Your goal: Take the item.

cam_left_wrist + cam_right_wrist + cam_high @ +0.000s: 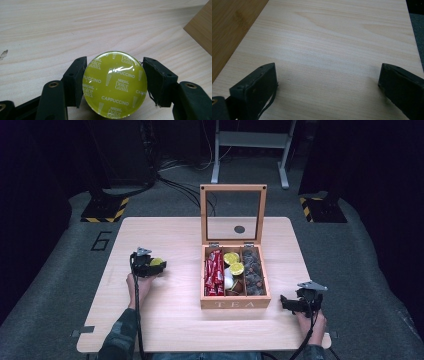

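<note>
A round yellow-green coffee capsule (115,84) marked "Cappuccino" sits between the jaws of my left gripper (113,82), which is shut on it; the same capsule (156,262) shows at the table's left, just above the wood. An open wooden tea box (235,301) with a glass lid stands in the middle of the table. Its compartments hold red sachets (215,272), two more yellow-green capsules (234,263) with a white one below, and dark brown pieces (253,272). My right gripper (294,304) stands open by the box's right front corner, nothing between its jaws (325,82).
The light wooden table (165,315) has bare room left and in front of the box. The upright lid (233,215) rises behind the box. The box's side (232,27) lies close to the right gripper. Grey carpet and stand feet surround the table.
</note>
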The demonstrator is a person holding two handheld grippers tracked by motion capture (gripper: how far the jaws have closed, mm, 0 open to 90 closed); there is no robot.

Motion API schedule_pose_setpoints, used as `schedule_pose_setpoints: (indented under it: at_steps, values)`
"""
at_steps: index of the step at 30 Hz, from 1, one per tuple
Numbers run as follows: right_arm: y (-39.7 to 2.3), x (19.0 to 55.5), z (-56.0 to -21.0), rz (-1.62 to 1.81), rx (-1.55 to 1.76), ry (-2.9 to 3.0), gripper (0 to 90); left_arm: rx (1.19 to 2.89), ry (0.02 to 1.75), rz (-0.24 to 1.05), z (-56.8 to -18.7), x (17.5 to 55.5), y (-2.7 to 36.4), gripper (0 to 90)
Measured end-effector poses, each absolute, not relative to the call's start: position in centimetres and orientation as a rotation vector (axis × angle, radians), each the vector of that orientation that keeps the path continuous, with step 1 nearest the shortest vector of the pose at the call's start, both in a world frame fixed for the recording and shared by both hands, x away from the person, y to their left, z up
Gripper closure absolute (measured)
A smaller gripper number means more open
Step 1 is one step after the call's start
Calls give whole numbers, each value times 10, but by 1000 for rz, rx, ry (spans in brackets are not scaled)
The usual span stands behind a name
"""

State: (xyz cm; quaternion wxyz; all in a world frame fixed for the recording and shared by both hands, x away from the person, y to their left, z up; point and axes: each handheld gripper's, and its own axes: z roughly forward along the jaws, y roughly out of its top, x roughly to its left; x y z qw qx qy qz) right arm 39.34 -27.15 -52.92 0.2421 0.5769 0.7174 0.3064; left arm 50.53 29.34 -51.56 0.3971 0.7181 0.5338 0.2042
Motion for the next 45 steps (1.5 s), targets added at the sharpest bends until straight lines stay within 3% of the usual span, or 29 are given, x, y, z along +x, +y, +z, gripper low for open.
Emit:
schedule_pose_setpoints:
  at_steps: [6,13,18,27,45]
  values:
    - [-272,393,-529,838,1576,1962,14,1813,1367,490,-516,505,298,374]
    - [-272,393,-529,837,1572,1961,14,1810,1401,451,-518,503,303,209]
    - [-272,393,-529,837,1569,1961,14,1819,1378,494,-512,494,304,155]
    - [-272,393,-529,836,1570,1960,14,1838,1343,481,-496,479,303,139]
    - [-272,393,-529,836,1574,1959,14,1911,1255,585,-477,423,307,131]
